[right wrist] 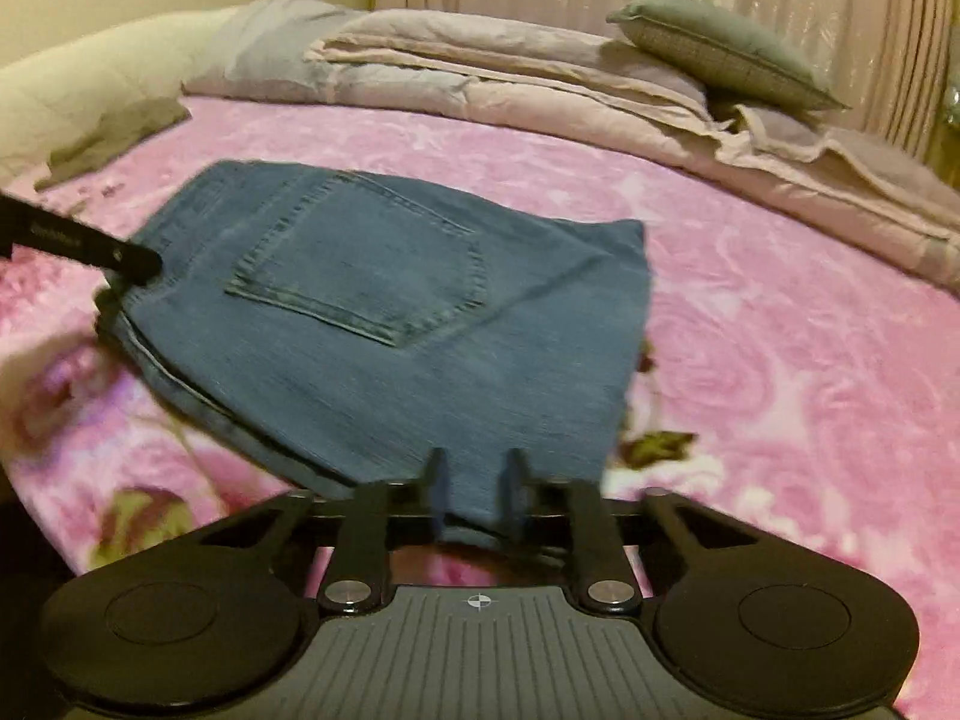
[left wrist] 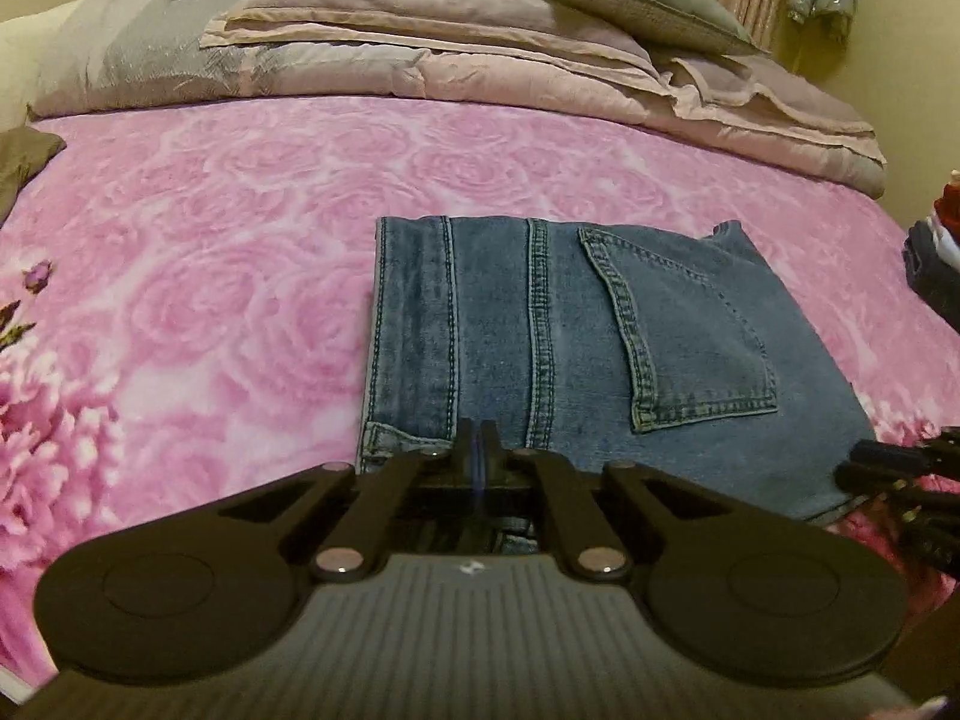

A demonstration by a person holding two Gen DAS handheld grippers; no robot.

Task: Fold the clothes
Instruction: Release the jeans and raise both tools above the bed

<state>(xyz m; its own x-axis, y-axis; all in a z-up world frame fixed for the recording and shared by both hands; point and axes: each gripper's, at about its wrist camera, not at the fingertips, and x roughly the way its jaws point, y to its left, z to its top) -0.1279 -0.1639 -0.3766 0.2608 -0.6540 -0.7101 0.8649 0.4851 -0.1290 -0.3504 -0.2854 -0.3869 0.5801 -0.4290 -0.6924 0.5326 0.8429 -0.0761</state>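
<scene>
The left gripper (left wrist: 478, 438) has its fingers pressed together at the near edge of the folded jeans (left wrist: 600, 348) lying on the pink floral bed (left wrist: 210, 252). The right gripper (right wrist: 474, 474) straddles the jeans' near edge, fingers slightly spread around denim. A folded quilt (left wrist: 480, 60) and a green pillow (left wrist: 636, 0) lie far off. Only the left view shows piled clothes (left wrist: 936, 258) at right.

We are seeing a pink rose-print bed (left wrist: 240, 210) carrying folded jeans (left wrist: 600, 330) just ahead of the tool, quilts (left wrist: 480, 60) lying beyond.
</scene>
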